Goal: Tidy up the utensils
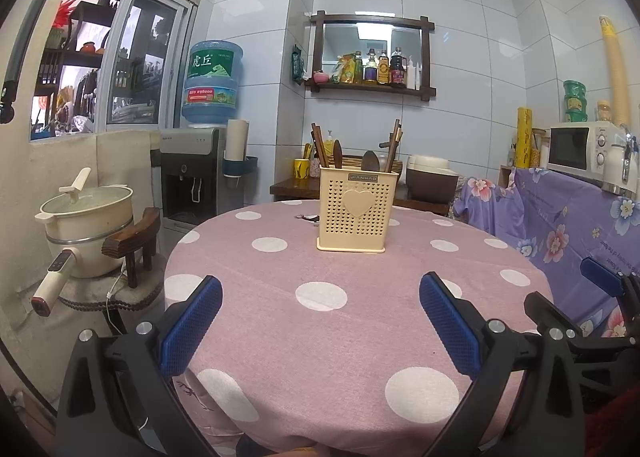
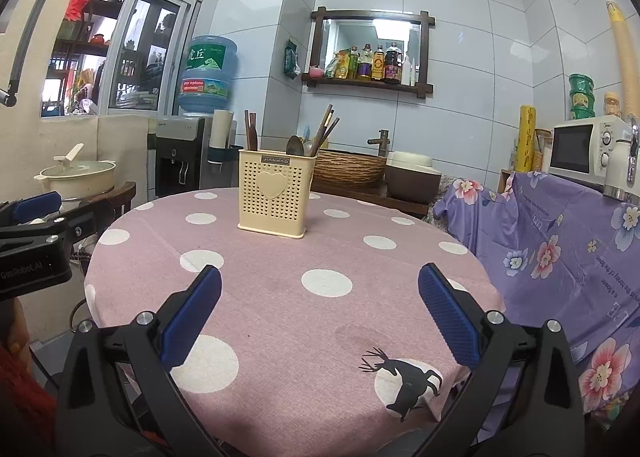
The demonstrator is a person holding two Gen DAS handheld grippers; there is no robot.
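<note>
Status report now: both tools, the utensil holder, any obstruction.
Left tool open, empty. Right tool open, empty. Utensil holder upright mid-table, chopsticks and spoons inside, untouched. Small dark item on cloth beside holder; path otherwise unobstructed.

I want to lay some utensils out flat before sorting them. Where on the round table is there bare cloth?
Most of the table is bare: the wide stretch between the utensil holder and both open grippers, left gripper and right gripper, plus both flanks of the holder. Only the far middle is taken, with a small dark item beside the holder's left.
</note>
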